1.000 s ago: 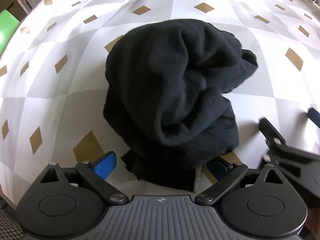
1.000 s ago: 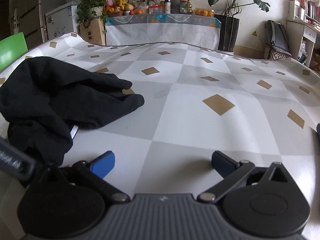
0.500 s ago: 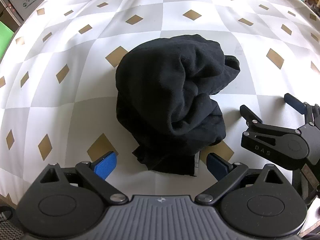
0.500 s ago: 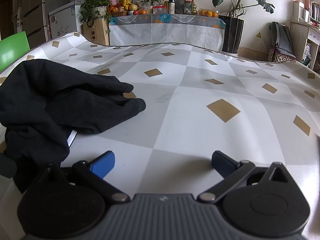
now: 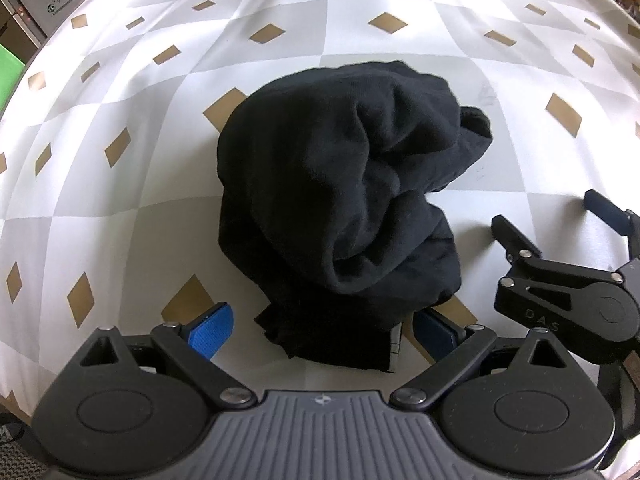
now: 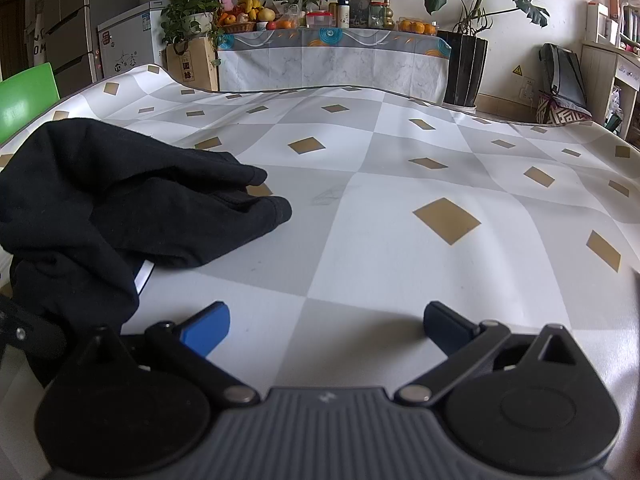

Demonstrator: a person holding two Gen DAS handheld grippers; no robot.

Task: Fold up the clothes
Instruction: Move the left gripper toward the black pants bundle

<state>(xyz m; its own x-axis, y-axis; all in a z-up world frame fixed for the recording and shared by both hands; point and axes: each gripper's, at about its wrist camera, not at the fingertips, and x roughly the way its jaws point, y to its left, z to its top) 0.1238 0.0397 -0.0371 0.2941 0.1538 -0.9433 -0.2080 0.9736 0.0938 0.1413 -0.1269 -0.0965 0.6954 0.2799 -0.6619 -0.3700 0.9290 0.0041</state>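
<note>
Clothing, a crumpled black garment (image 5: 340,208), is lying bunched on the checkered desk (image 5: 132,184), partly blocking the spread left tongs (image 5: 324,330). Right tongs (image 6: 326,322), marked "DAS", are gaping beside it.

Bench (image 6: 400,240) wears a white-and-grey checked cloth with tan diamonds. Green chair (image 6: 26,100) sits at its left edge. Back wall — side table (image 6: 332,60) draped in a patterned cloth, loaded with fruit (image 6: 248,12), jars and potted plants. Fridge (image 6: 68,20) and a white cabinet (image 6: 128,44) far left; tall plant in a black pot (image 6: 464,68) and a grey backpack (image 6: 562,76) right.
</note>
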